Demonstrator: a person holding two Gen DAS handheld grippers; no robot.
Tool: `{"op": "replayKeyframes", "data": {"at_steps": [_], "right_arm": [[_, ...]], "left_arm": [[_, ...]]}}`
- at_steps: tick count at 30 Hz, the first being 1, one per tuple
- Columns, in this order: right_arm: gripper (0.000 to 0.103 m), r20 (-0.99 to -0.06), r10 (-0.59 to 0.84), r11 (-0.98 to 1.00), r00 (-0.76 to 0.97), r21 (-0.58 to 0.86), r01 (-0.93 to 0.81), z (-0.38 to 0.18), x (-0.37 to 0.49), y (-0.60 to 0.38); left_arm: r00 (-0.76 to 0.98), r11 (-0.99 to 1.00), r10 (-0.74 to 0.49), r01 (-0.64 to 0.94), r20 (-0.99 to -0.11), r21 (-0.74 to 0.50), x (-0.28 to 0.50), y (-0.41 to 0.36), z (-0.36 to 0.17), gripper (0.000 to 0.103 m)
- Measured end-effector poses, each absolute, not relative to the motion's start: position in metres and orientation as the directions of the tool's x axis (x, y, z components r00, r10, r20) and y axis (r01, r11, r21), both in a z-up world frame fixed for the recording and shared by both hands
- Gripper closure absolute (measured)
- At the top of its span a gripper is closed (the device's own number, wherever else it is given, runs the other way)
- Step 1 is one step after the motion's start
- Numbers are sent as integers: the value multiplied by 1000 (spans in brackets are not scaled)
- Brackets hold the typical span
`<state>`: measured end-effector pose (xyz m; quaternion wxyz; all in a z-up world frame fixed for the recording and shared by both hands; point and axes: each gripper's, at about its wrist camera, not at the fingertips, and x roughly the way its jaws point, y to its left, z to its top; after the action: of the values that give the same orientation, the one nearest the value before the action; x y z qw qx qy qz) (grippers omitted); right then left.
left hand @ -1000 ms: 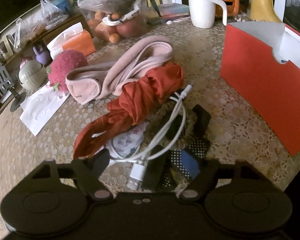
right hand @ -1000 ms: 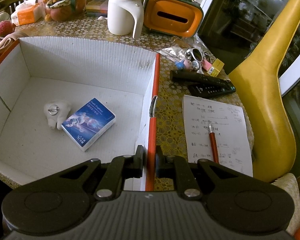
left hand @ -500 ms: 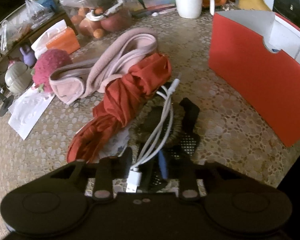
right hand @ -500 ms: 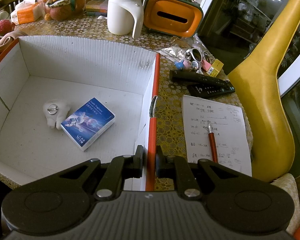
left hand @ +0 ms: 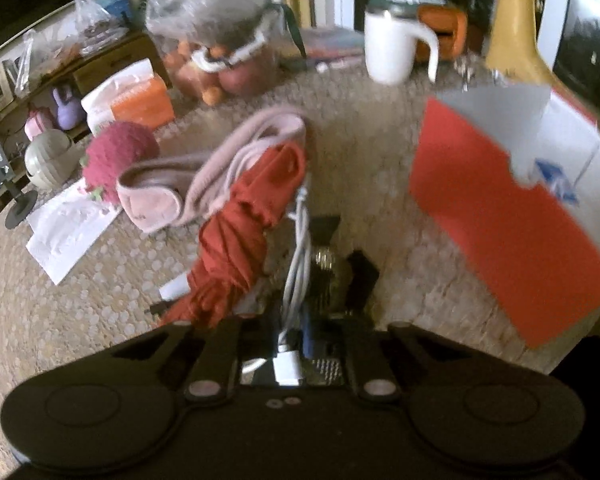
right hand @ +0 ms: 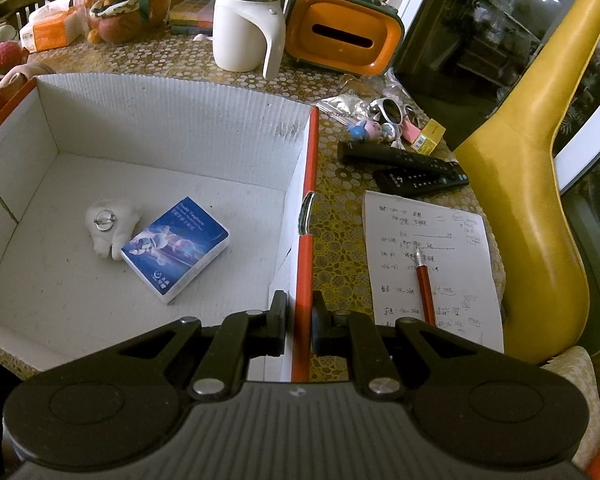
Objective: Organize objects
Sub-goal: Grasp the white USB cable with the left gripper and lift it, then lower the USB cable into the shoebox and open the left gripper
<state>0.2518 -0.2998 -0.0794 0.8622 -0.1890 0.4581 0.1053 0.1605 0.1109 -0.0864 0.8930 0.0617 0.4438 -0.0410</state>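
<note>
On a lace-patterned tabletop (left hand: pixel 80 304), a sheet of white paper (left hand: pixel 66 236) lies at far left beside a crimson knitted ball (left hand: pixel 118 156), then a pink headband (left hand: pixel 204 172) and a knotted red cloth (left hand: pixel 248 224). At centre the left gripper (left hand: pixel 290 344) has its jaws drawn nearly together, pinching a coiled white charging cable (left hand: pixel 298 264) along with dark fabric bunched under it; the cable's plug sits between the fingers. To the right stands the red-sided cardboard box (left hand: pixel 500 232), with a white mug (left hand: pixel 392 50) on the table behind. In the right wrist view, the box (right hand: pixel 160 128) holds a small white plush (right hand: pixel 108 228) touching a blue pack of tissues (right hand: pixel 176 248), while the right gripper (right hand: pixel 298 320) is clamped on the box's orange-edged right wall. Beyond that wall lie two remote controls (right hand: pixel 404 168) and a handwritten sheet (right hand: pixel 432 264) with a red pen (right hand: pixel 424 284) on it.
</note>
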Motion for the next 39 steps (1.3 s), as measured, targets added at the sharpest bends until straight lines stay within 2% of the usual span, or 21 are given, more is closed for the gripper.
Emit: {"op": "replayKeyframes", "data": {"at_steps": [12, 23, 39], "right_arm": [[92, -827, 10, 912, 561, -223, -345, -80, 251, -300], [92, -826, 13, 921, 563, -209, -328, -80, 250, -301], [92, -833, 97, 917, 544, -138, -375, -77, 240, -286]], "left_arm": [[637, 995, -91, 32, -765, -91, 162, 126, -41, 97], [682, 992, -119, 54, -721, -113, 154, 115, -4, 98], [722, 972, -229, 203, -653, -117, 171, 26, 34, 98]]}}
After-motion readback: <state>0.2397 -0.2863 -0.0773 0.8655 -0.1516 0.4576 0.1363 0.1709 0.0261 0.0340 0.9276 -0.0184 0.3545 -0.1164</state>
